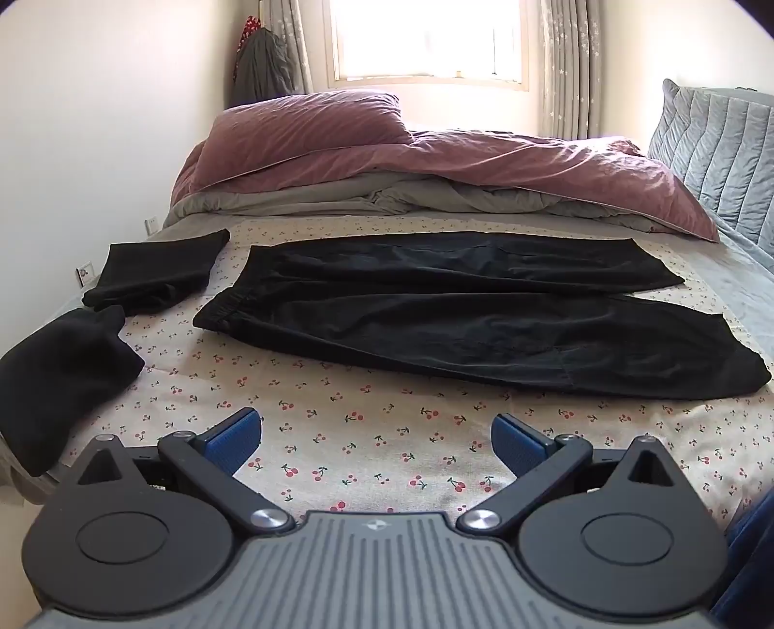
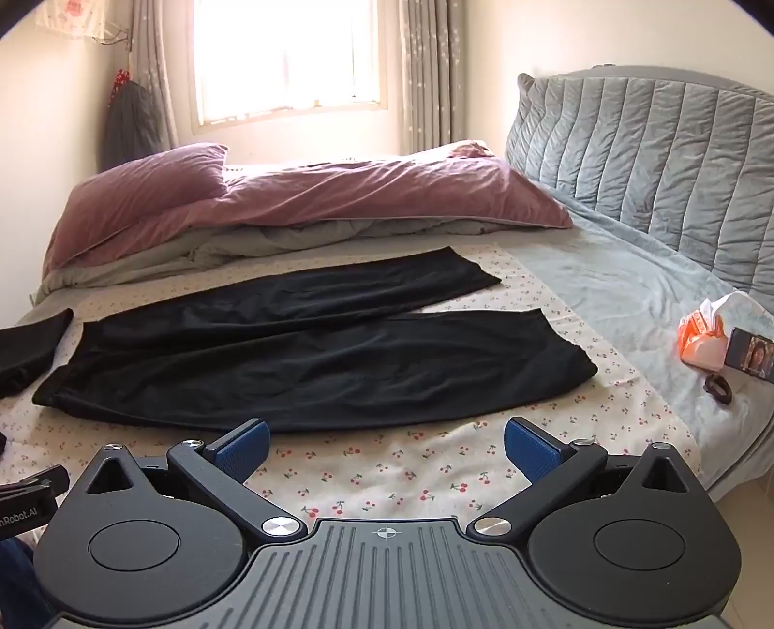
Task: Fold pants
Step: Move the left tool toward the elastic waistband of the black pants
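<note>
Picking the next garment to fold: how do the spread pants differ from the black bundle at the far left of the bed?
The pants lie flat and unfolded, both legs stretched out; the bundle is already folded into a compact rectangle. The pants cover far more of the sheet than the bundle. The pants lie mid-bed, the bundle near the left edge. Both are black cloth, untouched by either gripper.

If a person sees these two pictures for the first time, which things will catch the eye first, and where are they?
First, the black pants spread flat across the cherry-print sheet in the middle of the bed, legs toward the right. Behind them lies a rumpled pink duvet under the bright window. At the bottom edge, the left gripper and the right gripper stand wide open and hold nothing.
</note>
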Available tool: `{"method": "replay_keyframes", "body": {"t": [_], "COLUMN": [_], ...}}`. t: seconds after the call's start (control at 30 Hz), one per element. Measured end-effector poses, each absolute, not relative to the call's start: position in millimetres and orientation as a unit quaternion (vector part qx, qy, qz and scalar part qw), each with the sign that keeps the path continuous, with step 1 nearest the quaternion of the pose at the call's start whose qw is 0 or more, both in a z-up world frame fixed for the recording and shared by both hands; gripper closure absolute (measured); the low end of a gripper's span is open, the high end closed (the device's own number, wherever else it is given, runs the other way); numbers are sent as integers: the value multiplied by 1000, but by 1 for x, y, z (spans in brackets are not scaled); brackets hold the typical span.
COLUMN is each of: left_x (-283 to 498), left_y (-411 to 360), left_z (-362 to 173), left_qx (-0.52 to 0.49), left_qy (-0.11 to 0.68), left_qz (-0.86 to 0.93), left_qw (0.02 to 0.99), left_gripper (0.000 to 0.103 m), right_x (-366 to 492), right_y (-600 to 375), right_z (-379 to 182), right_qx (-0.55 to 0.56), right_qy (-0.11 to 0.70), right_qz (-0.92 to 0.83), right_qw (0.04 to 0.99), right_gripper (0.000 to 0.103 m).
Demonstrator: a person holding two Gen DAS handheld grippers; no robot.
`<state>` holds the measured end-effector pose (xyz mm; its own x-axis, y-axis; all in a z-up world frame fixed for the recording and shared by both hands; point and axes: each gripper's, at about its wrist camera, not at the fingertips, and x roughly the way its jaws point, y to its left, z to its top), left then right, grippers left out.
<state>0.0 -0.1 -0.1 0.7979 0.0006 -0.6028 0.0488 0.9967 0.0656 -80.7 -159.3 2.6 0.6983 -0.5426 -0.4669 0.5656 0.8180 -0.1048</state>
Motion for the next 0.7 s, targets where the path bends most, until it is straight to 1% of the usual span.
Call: {"method": "replay_keyframes", "body": {"t": [0.3, 0.7], "left_x": [2, 15], "left_y": [-1, -1], "left_z": [-1, -9], "left_qx": [39, 42], "left_qy": [314, 329], "left_qz": [-13, -14], "left_qw": [948, 943], "left_gripper": [0, 0], "right_x": [-80, -65], "right_y": [-159, -165], "right_z": [1, -11], "right_qx": [21, 13], "right_qy": [247, 255], "right_qz": [-300, -297], "right_qw": [921, 920], "right_gripper": [0, 0]}}
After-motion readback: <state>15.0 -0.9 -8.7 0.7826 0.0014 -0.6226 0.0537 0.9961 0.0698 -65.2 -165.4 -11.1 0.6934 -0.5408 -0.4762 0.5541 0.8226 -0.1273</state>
